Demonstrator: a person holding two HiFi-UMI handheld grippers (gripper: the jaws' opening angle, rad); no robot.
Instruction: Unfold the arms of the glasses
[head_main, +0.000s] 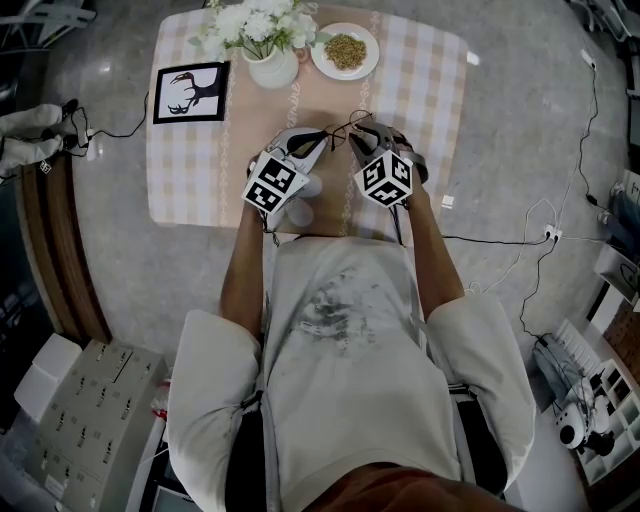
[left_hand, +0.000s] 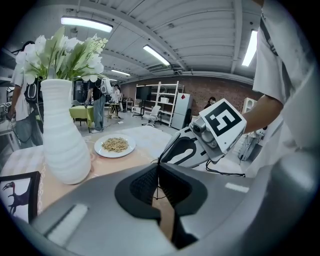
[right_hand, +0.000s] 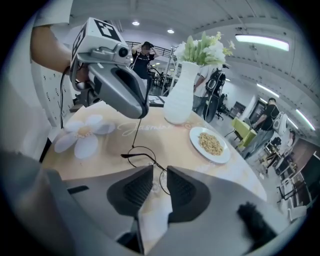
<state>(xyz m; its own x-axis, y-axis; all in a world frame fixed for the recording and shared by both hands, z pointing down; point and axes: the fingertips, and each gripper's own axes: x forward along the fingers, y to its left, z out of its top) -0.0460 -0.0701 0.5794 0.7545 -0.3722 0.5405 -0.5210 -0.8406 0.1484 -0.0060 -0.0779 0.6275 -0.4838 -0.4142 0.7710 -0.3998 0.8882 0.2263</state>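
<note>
My table (head_main: 432, 95) wears a checked cloth and stands on a grey speckled floor (head_main: 110, 270). Near me on the left is a grey cabinet (head_main: 90, 430) of small doors. Near on the right, at the edge, are white shelves (head_main: 612, 400). The hall I work in is wide and open. Its ribbed grey ceiling (left_hand: 195, 30) carries long strip lights (left_hand: 86, 23), all lit. The far wall (left_hand: 220, 91) is brown brick, with a white open rack (left_hand: 161, 102) in front of it. A yellow-green chair (right_hand: 242, 131) stands far off.
</note>
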